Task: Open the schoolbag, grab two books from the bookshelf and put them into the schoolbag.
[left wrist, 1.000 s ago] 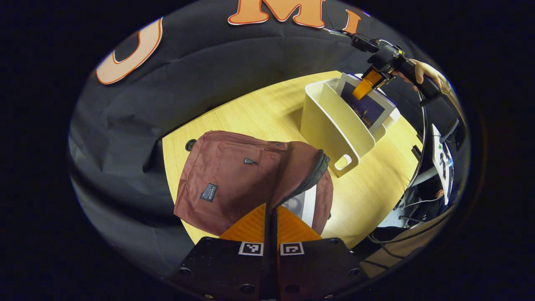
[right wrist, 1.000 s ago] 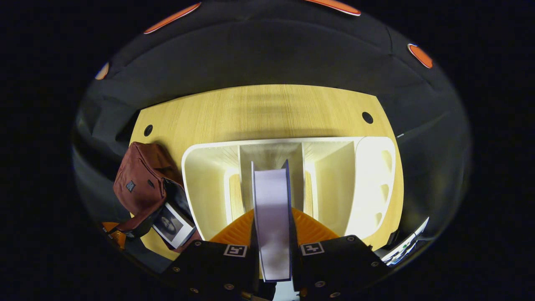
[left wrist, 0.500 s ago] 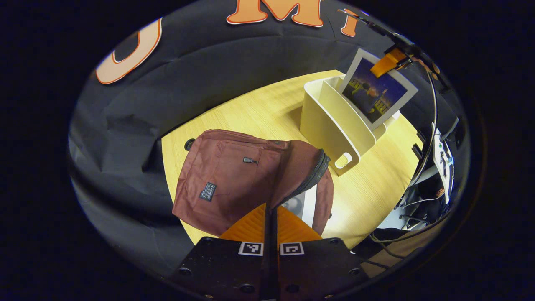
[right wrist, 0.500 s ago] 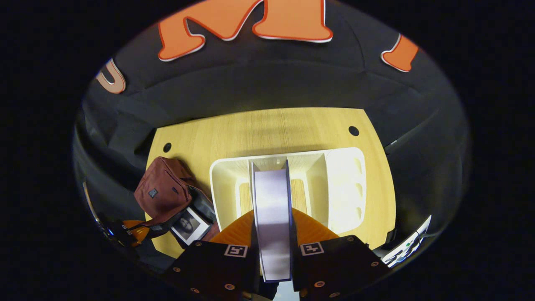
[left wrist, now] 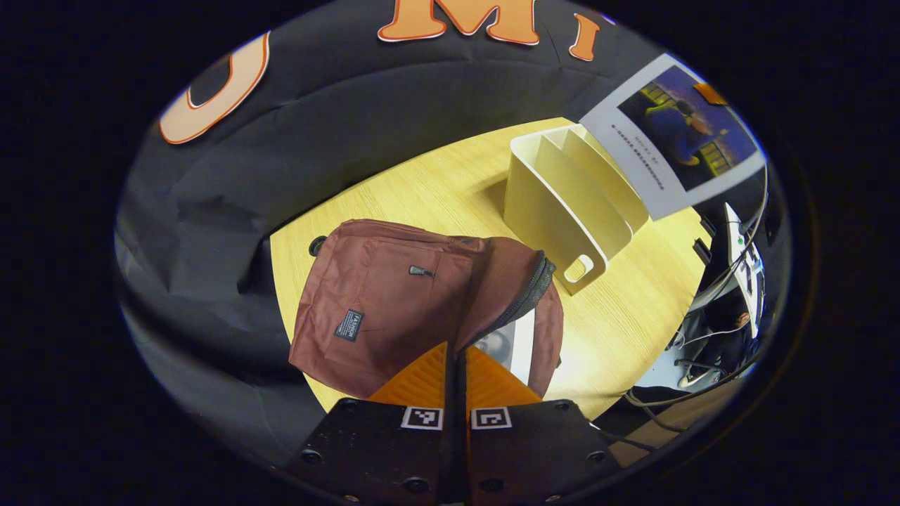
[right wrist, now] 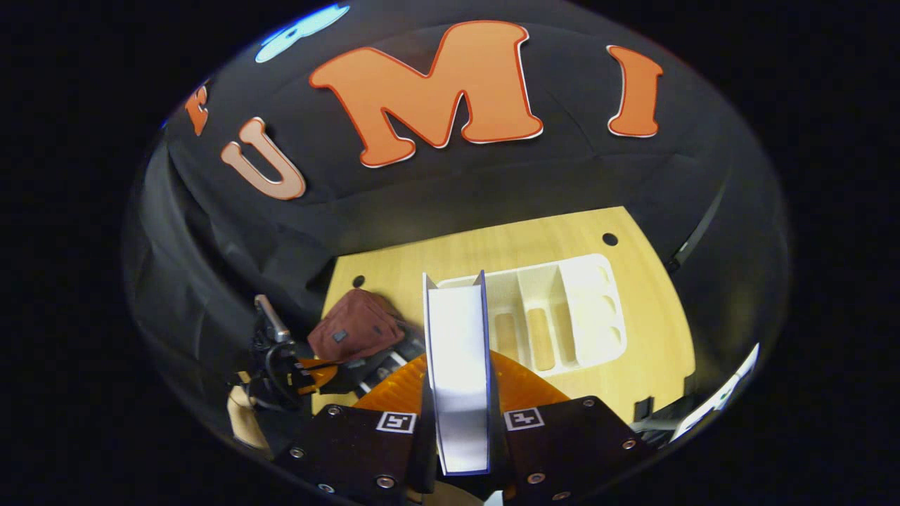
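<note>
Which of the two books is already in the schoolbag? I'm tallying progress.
The one with the grey portrait cover, lying inside the maroon schoolbag's open mouth. The other book, with the night-scene cover, is clamped in the right tongs above the table.

book (right wrist: 458,379) lifted clear out of the bookshelf (left wrist: 573,204) since a second ago, now held high above the table's right edge, right gripper (right wrist: 460,393) risen well above the shelf, bookshelf slots left bare
</note>
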Demonstrator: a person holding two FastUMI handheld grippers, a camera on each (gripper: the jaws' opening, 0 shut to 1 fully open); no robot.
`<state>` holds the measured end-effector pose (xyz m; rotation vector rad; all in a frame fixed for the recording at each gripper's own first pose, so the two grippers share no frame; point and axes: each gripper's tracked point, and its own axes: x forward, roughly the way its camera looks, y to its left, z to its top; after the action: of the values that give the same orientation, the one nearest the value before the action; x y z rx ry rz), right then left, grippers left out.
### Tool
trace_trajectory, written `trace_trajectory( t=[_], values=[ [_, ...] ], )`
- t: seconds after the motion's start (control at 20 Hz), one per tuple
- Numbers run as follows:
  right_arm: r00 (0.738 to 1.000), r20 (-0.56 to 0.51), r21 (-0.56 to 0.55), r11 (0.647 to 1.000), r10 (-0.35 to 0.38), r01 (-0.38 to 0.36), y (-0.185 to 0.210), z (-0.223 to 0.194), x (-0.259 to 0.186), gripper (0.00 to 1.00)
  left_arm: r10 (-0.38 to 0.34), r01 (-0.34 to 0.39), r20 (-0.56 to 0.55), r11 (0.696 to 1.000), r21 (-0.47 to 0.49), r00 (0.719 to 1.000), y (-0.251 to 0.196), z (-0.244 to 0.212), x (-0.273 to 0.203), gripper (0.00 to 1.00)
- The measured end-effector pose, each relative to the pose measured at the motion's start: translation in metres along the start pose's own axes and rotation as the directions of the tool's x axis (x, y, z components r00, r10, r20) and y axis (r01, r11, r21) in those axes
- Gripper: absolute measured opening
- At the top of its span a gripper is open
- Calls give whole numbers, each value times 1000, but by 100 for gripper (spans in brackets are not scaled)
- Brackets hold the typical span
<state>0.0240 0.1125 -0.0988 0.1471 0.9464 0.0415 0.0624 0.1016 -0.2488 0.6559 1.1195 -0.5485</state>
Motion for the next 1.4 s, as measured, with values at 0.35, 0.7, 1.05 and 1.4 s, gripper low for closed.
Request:
trace_trajectory(
  t=[0.35,0.7,1.05,1.4],
  values=[
    [973,3,312,924,231,-221,29,-97,34,30,8,-8,10,1000,4,1000,2,0,-5,1],
    [948,7,573,775,319,-265,42,-155,120,31,39,-40,33,999,14,999,5,12,-19,1],
    [955,21,607,755,296,-247,76,-168,199,30,71,-73,39,997,31,997,-1,22,-31,0],
    [948,30,611,744,318,-269,119,-173,241,31,67,-69,82,997,22,994,-11,36,-44,1]
  ],
)
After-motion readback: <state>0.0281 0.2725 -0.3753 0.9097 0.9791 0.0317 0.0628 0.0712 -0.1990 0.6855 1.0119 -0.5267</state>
